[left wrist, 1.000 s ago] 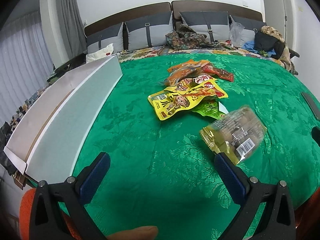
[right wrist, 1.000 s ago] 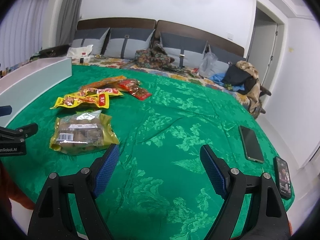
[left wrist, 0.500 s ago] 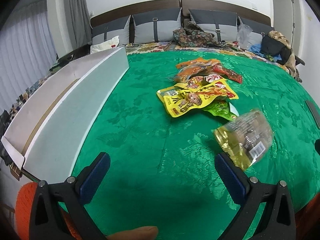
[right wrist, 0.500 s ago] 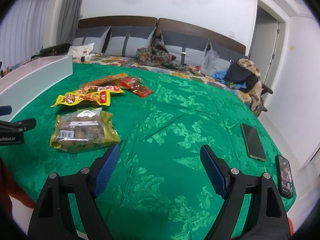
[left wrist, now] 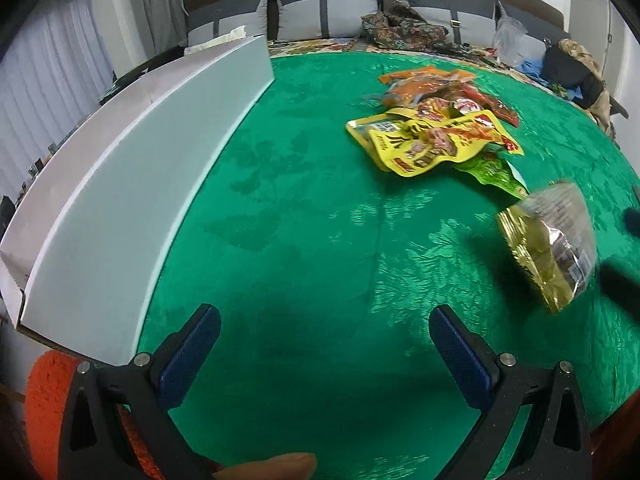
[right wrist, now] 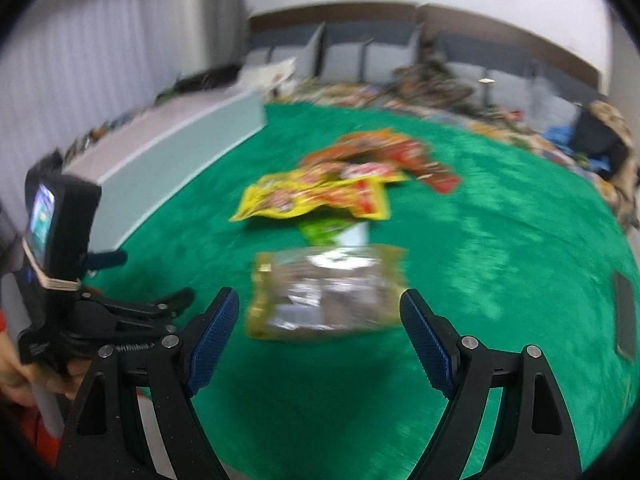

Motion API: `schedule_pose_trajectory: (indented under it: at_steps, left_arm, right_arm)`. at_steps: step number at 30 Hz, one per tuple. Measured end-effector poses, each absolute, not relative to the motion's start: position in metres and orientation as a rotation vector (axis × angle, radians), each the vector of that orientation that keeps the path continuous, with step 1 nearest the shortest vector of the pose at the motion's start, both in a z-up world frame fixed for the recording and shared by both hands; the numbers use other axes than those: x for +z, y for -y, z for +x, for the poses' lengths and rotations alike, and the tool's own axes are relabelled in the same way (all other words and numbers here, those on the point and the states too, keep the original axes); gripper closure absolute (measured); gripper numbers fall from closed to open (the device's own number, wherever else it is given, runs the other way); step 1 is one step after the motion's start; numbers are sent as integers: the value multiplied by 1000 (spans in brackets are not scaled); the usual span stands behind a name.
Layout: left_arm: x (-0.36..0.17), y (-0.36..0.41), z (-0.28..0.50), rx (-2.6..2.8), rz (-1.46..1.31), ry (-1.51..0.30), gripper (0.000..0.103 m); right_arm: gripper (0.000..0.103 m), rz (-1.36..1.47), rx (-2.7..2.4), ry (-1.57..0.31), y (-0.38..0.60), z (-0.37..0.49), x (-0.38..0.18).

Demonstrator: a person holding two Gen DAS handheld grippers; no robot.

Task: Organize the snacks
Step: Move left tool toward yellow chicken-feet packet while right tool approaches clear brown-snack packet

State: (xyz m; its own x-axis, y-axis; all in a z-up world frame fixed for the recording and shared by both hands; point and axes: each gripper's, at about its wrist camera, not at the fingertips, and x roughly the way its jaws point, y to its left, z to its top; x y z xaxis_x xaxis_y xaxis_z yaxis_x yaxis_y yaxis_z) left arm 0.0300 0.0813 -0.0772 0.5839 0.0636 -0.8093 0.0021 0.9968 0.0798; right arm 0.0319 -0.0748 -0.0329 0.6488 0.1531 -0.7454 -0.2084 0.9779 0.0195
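Observation:
A clear and gold snack bag [right wrist: 326,290] lies on the green bedspread [right wrist: 500,240] just ahead of my right gripper [right wrist: 320,334], which is open and empty with the bag between the lines of its fingers. Behind the bag is a pile with a yellow packet [right wrist: 316,196], a green packet [right wrist: 324,228] and orange and red packets [right wrist: 380,152]. My left gripper [left wrist: 324,354] is open over bare bedspread. From there the gold bag [left wrist: 548,240] lies to the right and the yellow packet [left wrist: 432,140] farther back. This view is blurred by motion.
A long white box [left wrist: 132,184] runs along the left edge of the bed. Grey pillows [left wrist: 328,8] and clothes sit at the headboard. A dark phone [right wrist: 626,312] lies on the bedspread at the right. A hand holds the left gripper's handle [right wrist: 60,280] at the left.
My right gripper has swung left and now faces the gold bag and the pile. My left gripper has turned a little left, so the bag sits farther right in its view.

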Motion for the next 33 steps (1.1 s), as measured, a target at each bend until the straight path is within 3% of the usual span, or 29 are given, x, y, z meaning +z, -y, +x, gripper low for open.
schedule_pose_trajectory:
  at_steps: [4,8,13,24,33]
  left_arm:
    - [-80,-89,30,49,53,-958,0]
    - [-83,-81,37,13,54,-964,0]
    - [-91,-67,60,-7,94,-979,0]
    - [-102,-79,66,-27,4,-996,0]
    - [-102,-80,63,-36,10,-981,0]
  right_arm:
    - [18,-299,167,-947,52,50,-71]
    - [18,-327,-71,-909,100,76,-65]
    - [18,-231,-128,-862,144,61,-44]
    - [18,-47,-305,-973,219,17,-93]
    - [16,88,-272,-927,228,7,-99]
